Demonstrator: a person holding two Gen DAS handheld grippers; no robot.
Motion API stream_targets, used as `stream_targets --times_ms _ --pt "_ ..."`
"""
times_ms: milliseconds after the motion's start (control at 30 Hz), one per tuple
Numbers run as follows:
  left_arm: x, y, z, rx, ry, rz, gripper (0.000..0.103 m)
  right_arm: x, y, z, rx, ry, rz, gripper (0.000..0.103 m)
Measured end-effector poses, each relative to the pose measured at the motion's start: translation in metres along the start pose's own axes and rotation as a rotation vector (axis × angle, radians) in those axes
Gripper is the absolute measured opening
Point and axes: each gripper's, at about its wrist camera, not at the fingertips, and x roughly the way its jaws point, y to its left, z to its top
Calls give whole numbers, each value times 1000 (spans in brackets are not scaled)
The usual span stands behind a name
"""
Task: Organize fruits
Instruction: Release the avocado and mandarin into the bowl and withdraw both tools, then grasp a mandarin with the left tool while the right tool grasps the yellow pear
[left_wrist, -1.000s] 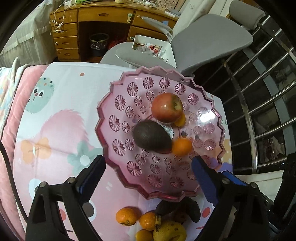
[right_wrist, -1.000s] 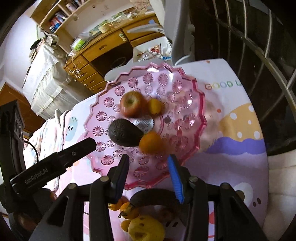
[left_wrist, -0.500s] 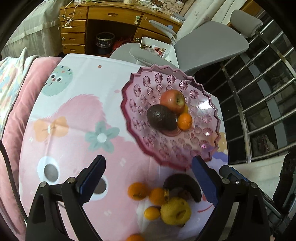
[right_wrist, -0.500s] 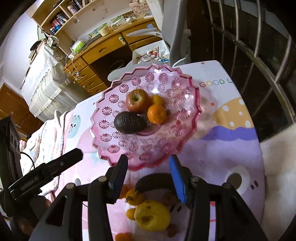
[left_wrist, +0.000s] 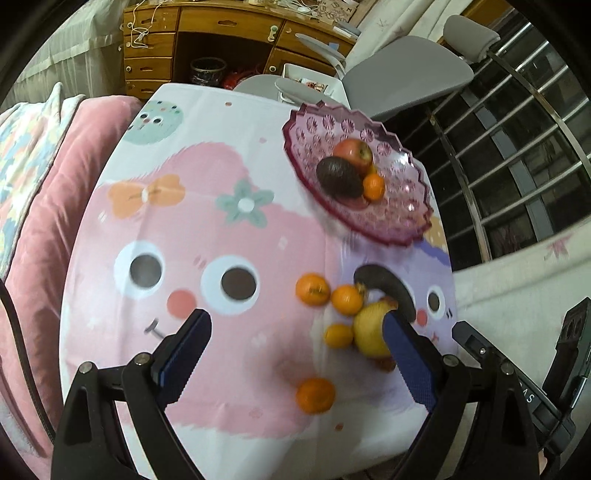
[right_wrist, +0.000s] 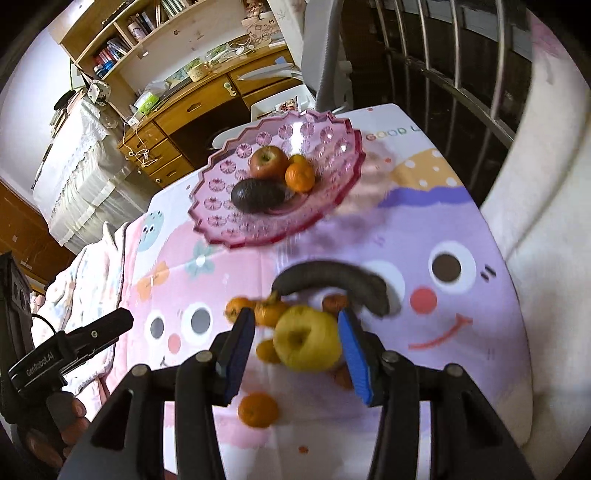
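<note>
Since the right claw (right_wrist: 295, 347) stands released, jaws just opening astride the yellow apple (right_wrist: 307, 339) without pressing, a closing pad could knock crowded tangerines (right_wrist: 271, 312) rolling across the bench (right_wrist: 461, 369). Left claw (left_wrist: 295, 354): released, empty. Pink dish (right_wrist: 221, 206) (far side): red apple (right_wrist: 268, 161), avocado (right_wrist: 258, 195), tangerines.

Beyond my table's cartoon-printed cloth (left_wrist: 221, 229) stands a wooden desk (left_wrist: 207, 33) with drawers, a grey office chair (left_wrist: 402, 74) just beside it. Metal window bars (left_wrist: 517, 122) run right of the chair; a bookshelf (right_wrist: 155, 33) rises above the desk.
</note>
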Motion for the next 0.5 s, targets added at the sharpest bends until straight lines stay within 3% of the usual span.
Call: stream_targets --times_ms 267,500 --pt "-11 15 -45 15 57 -14 93 -22 15 -42 -54 -33 -34 56" --pt "-6 12 -74 19 101 -9 93 -34 20 -59 -166 -67 -78 73"
